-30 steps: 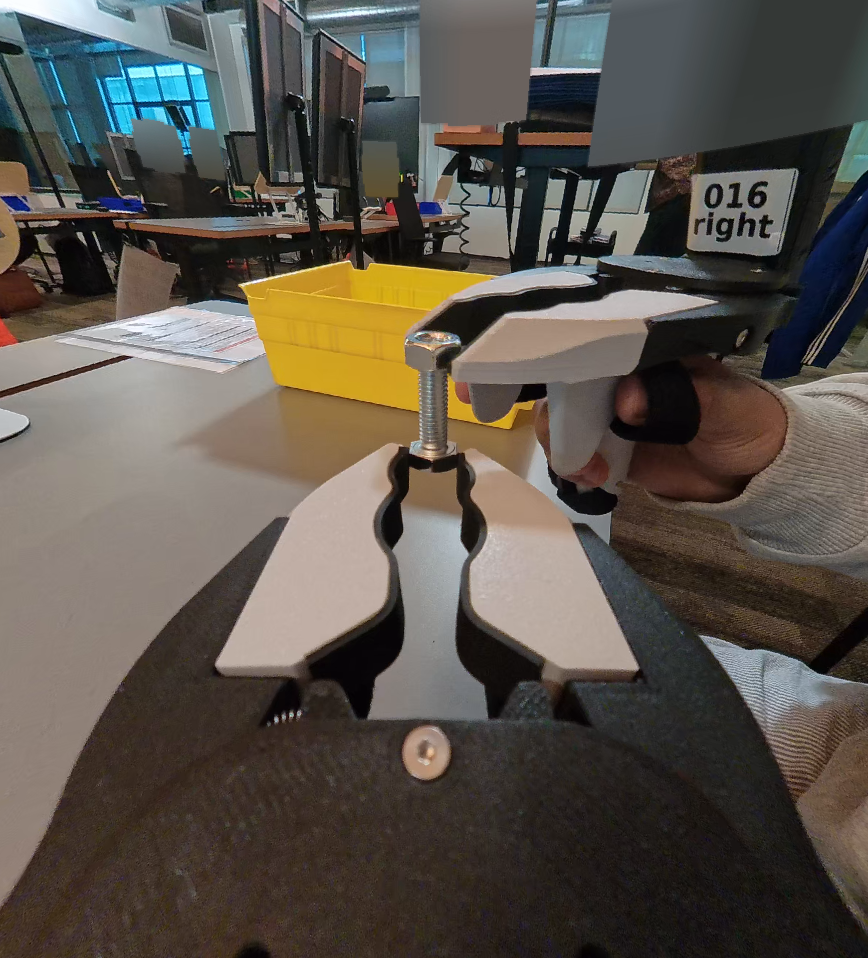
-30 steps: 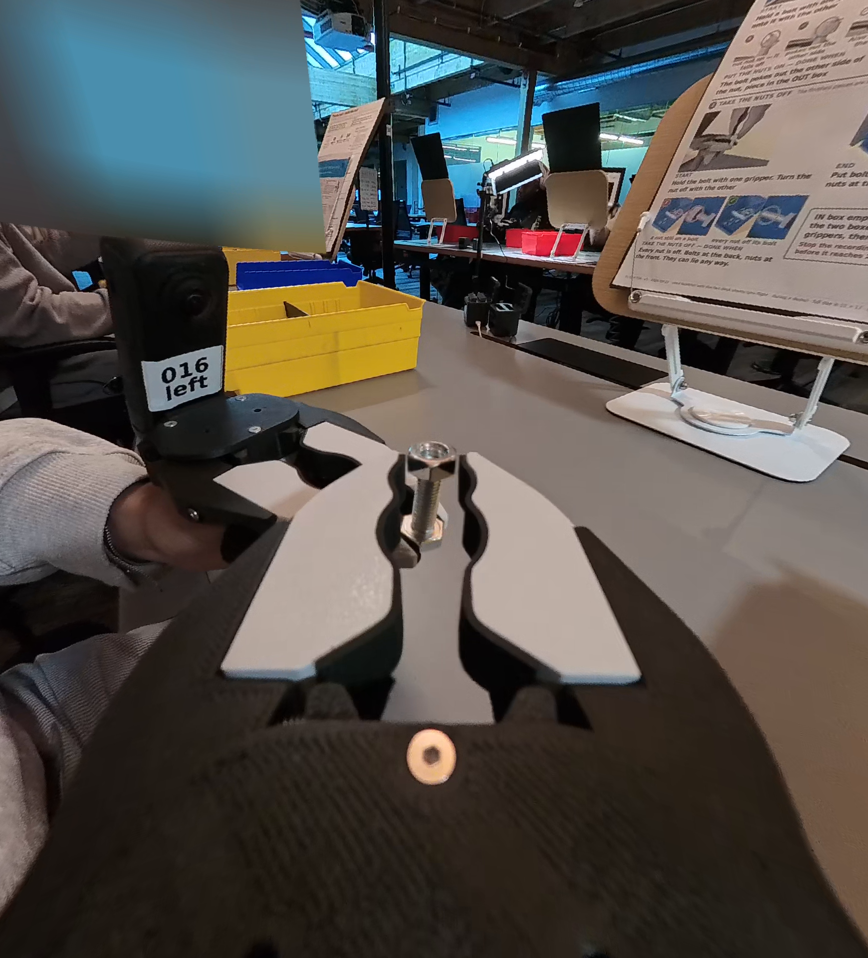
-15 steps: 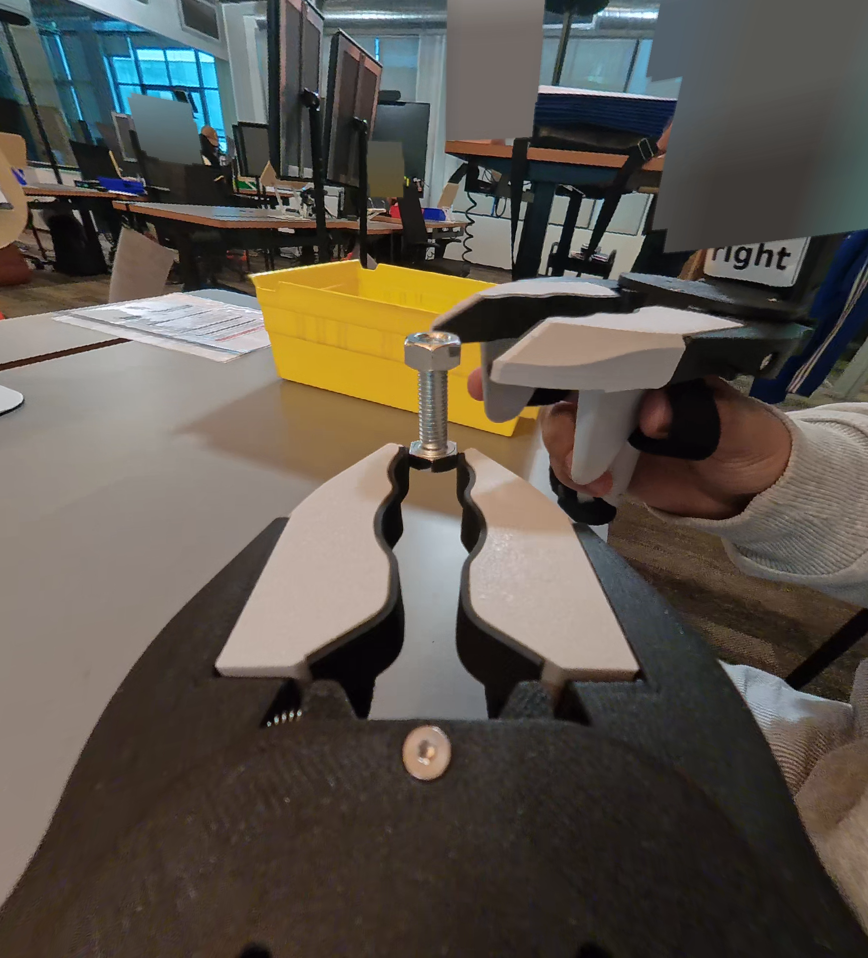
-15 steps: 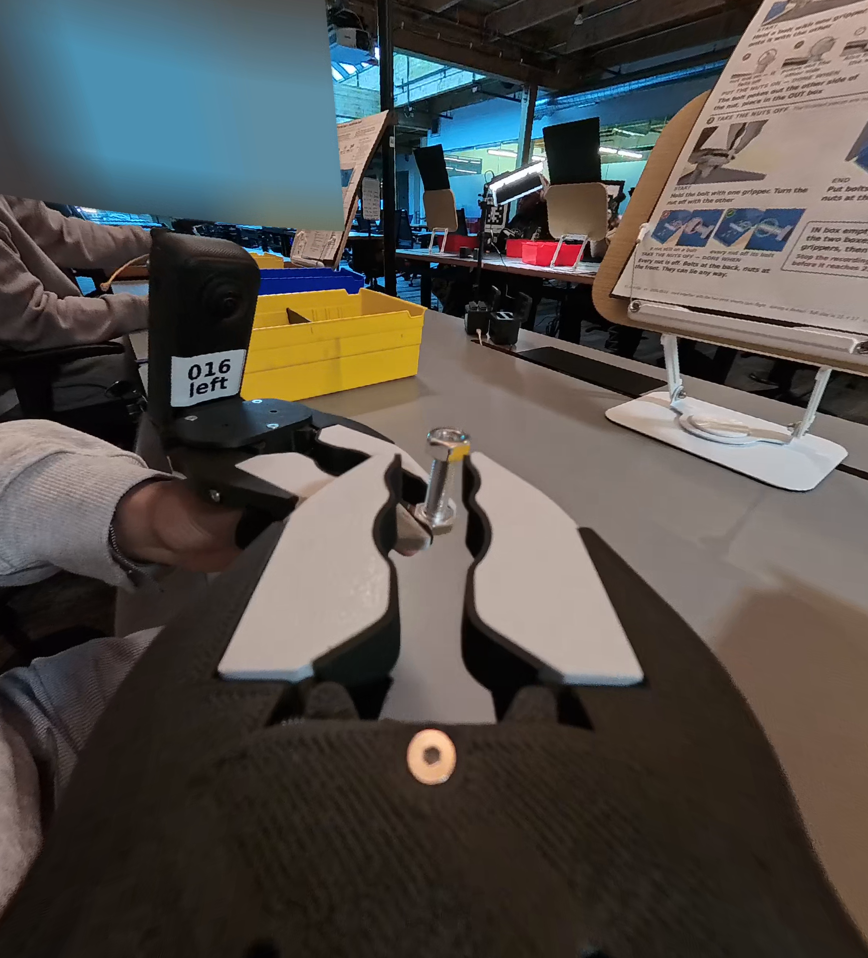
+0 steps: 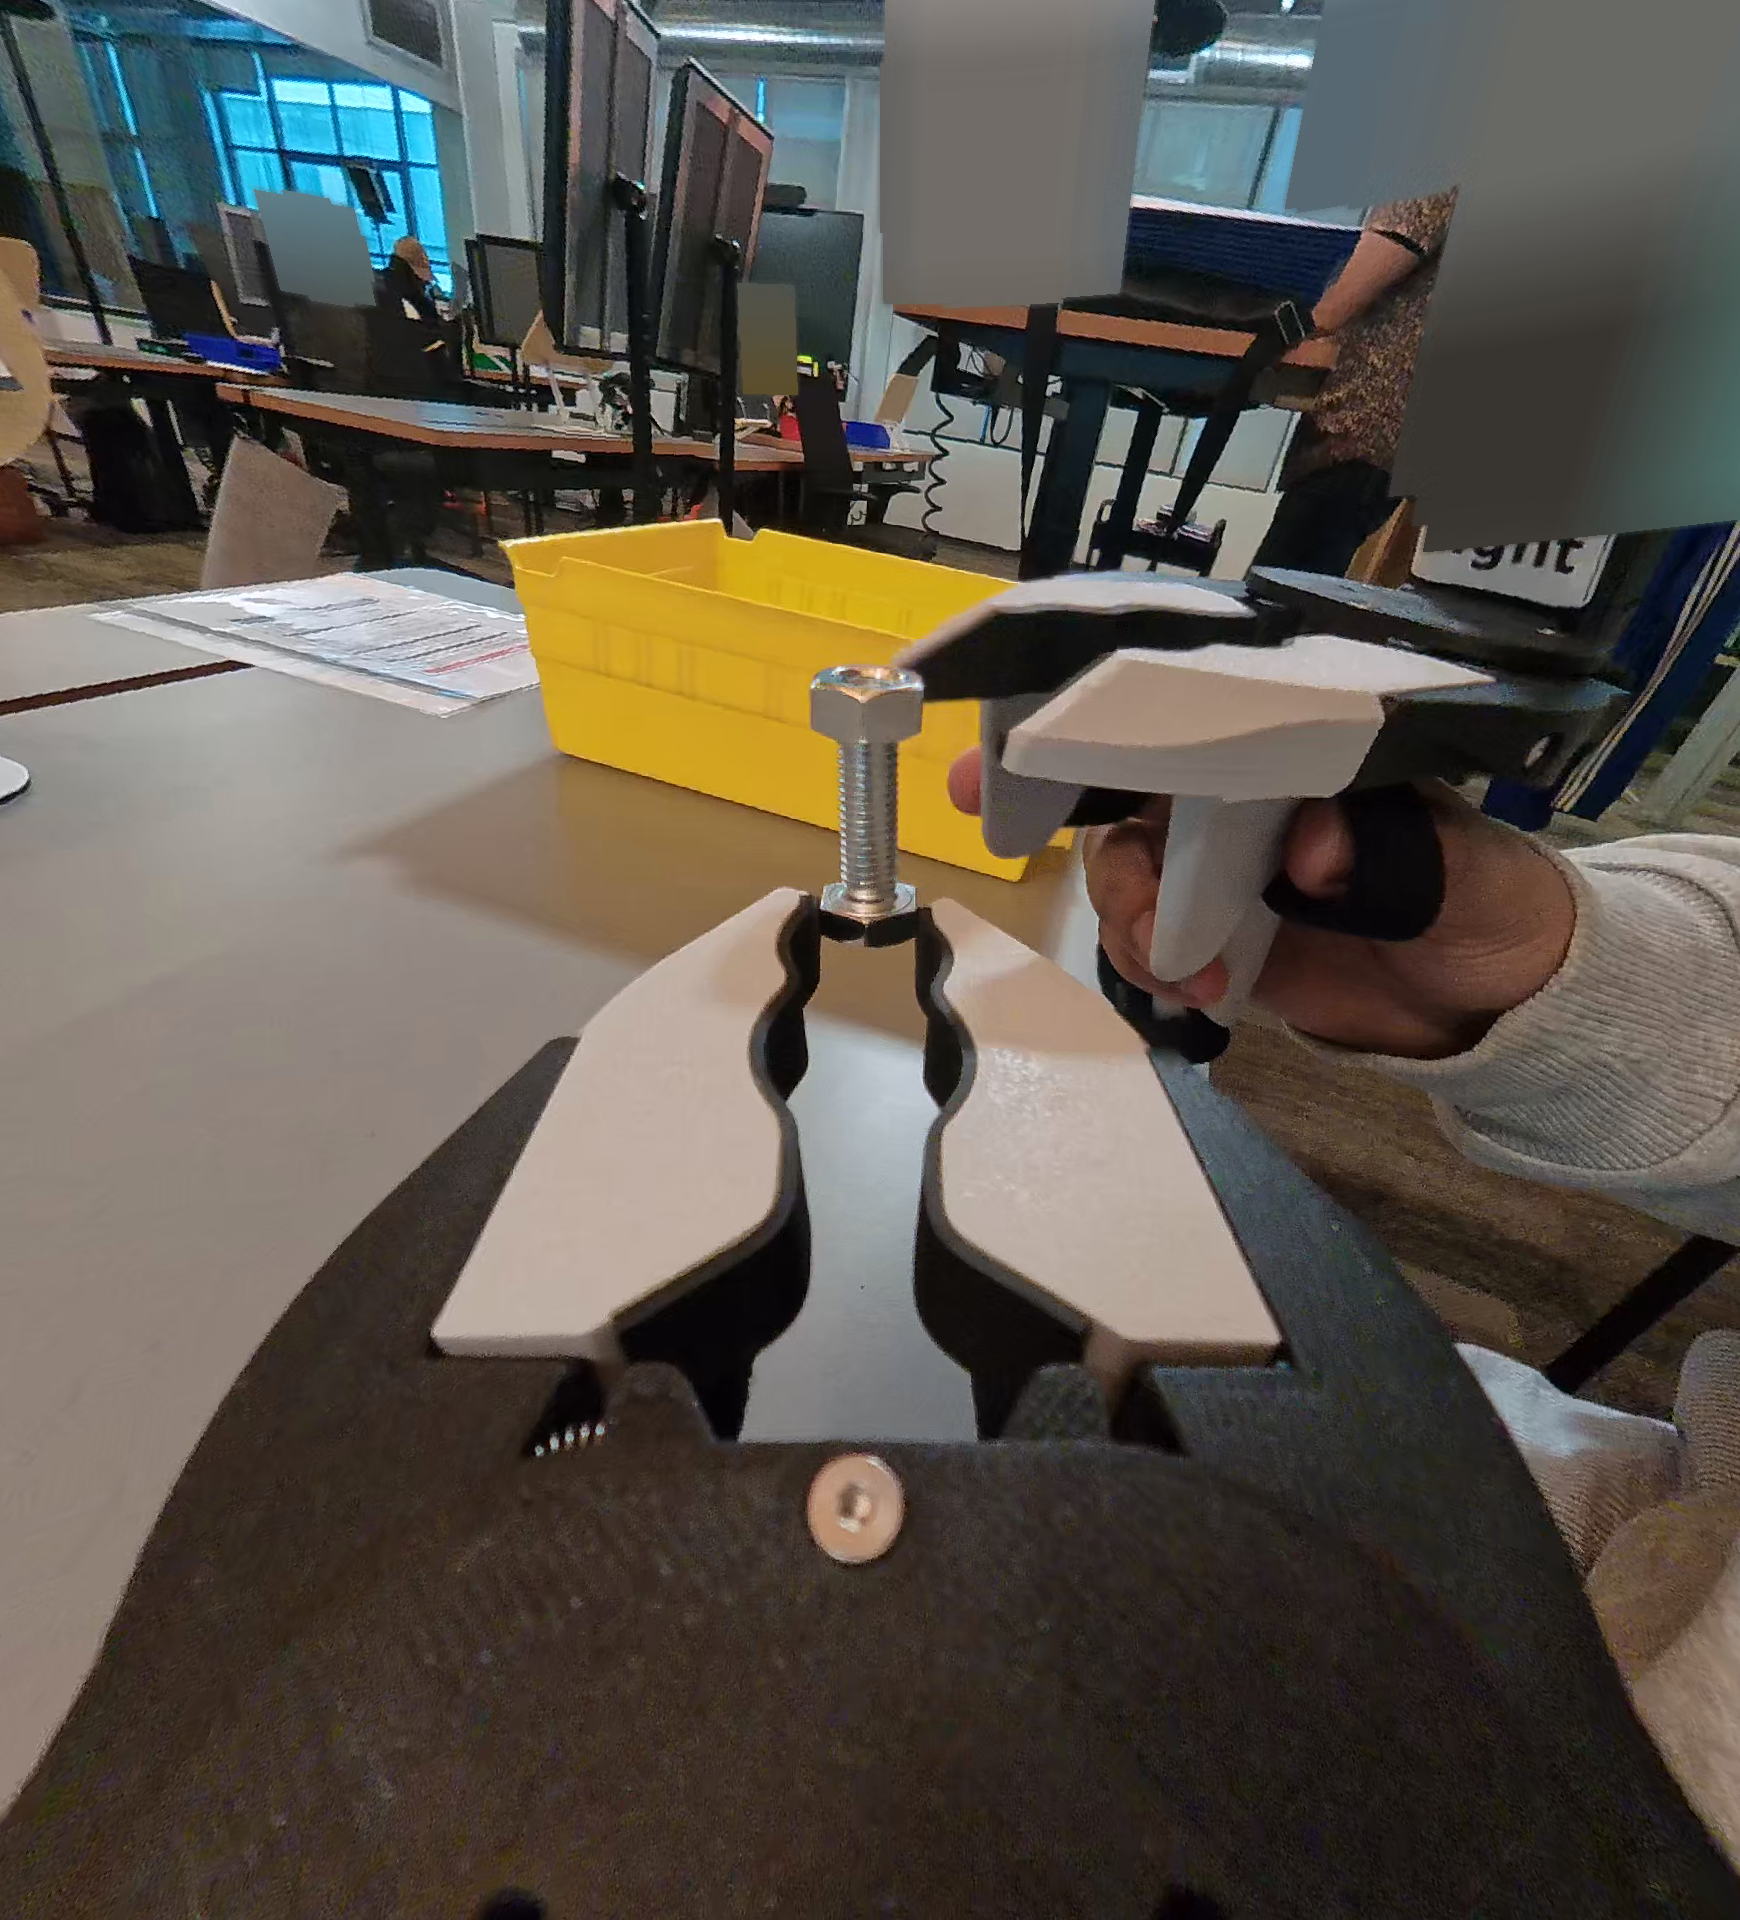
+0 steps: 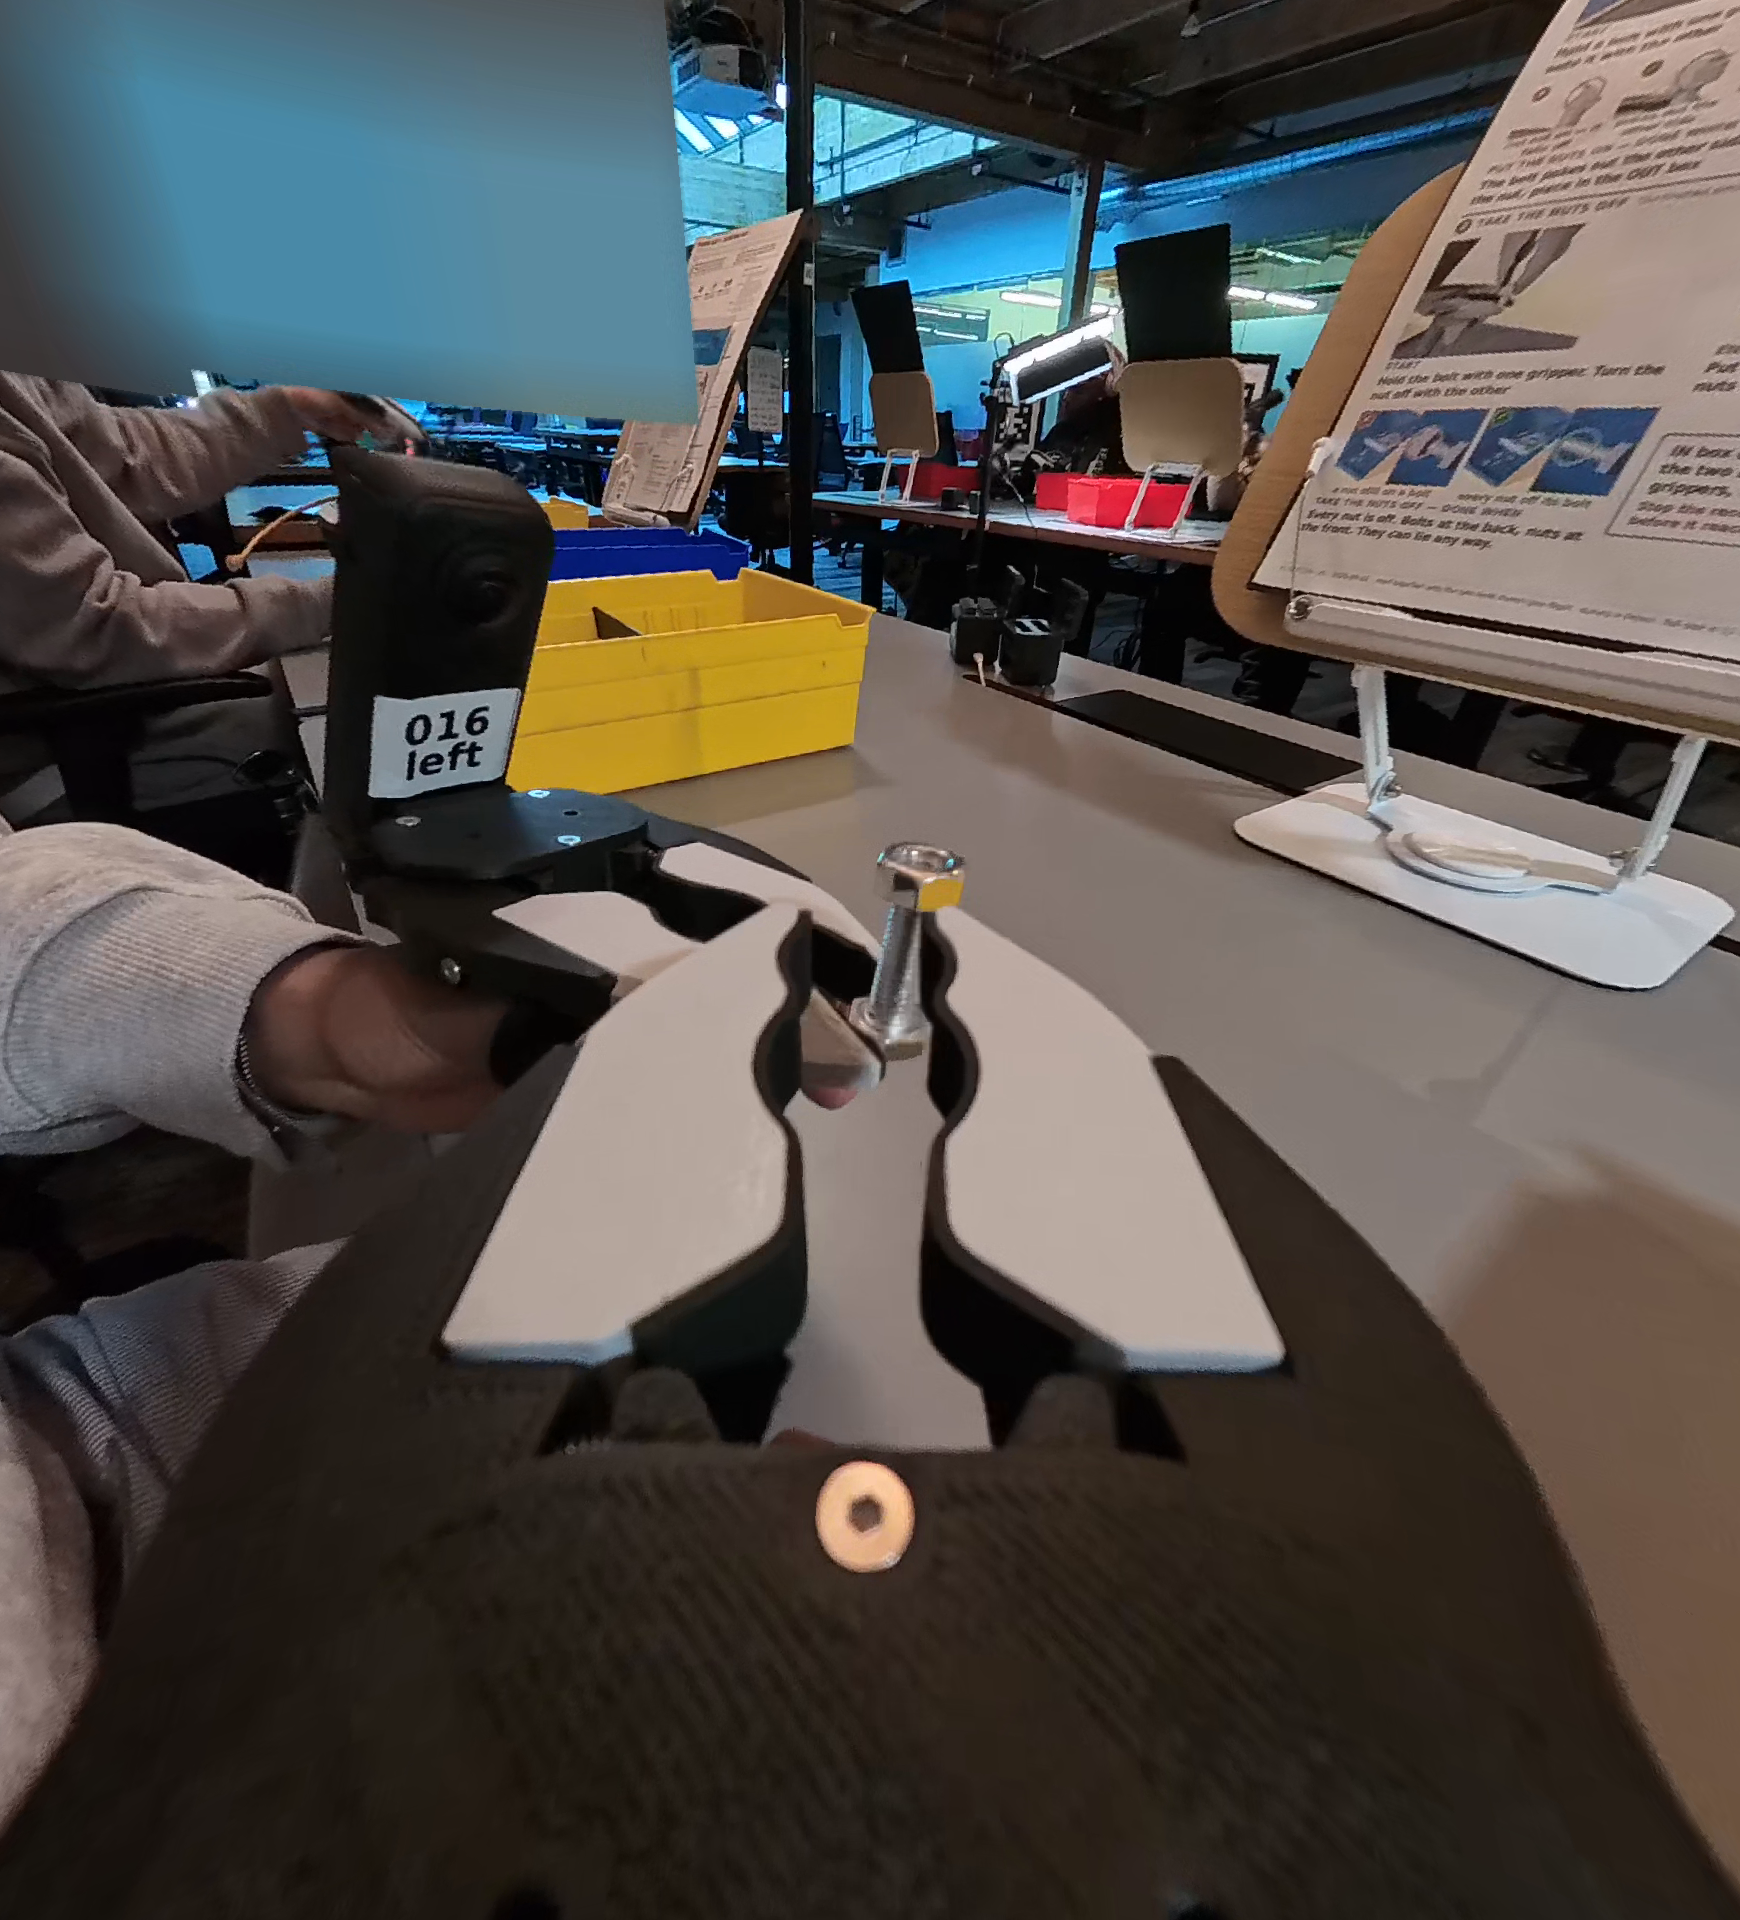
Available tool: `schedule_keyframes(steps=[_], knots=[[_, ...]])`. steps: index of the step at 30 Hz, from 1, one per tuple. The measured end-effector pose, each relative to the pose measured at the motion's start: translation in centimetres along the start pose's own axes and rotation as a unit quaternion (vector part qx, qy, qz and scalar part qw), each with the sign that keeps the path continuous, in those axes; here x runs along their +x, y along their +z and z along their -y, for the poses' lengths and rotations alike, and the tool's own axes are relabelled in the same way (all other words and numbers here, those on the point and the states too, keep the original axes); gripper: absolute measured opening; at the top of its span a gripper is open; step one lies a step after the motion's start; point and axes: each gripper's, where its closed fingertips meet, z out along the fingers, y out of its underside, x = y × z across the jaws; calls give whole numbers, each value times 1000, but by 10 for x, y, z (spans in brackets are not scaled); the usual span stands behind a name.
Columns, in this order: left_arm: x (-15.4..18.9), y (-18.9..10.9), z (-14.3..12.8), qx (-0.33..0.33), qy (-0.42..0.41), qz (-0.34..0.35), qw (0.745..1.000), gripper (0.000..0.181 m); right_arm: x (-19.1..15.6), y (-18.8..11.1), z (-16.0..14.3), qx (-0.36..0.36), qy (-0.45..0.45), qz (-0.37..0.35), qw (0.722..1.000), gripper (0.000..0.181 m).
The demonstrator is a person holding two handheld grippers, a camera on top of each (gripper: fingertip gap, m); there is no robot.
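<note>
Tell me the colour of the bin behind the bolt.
Yellow. The bin sits on the table behind the bolt; the left wrist view shows it best.

A yellow bin (image 5: 741, 665) and perhaps laminated papers (image 5: 346, 634) sit on the grey table (image 5: 170, 935).

Both grippers (image 5: 866, 925) (image 6: 866, 935) had black textured bodies, white fingers (image 5: 658, 1122), a silver screw (image 5: 853, 1507); grey ribbed sleeves (image 5: 1666, 1039).

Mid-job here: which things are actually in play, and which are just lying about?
In play: left gripper, shut on the nut; bolt rising from it; right gripper, fingers open beside the bolt head.

Lying about: yellow bin, printed sheet, white document stand, all on the grey table.
</note>
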Motion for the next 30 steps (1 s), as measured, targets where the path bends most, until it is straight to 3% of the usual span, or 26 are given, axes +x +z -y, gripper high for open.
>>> schedule_keyframes(steps=[6,13,22,30], knots=[[5,2,-1,-2,8,-10,1000,18,3,-1,3,13,3,-9,1000,34],[-2,0,1,4,-15,-1,1000,18,-1,-1,2,5,7,8,1000,15],[2,3,-1,-5,-13,-10,1000,18,-1,1,-2,-4,-11,-7,1000,27],[-29,-7,6,20,-61,31,997,18,14,-4,-2,6,27,-25,999,24]])
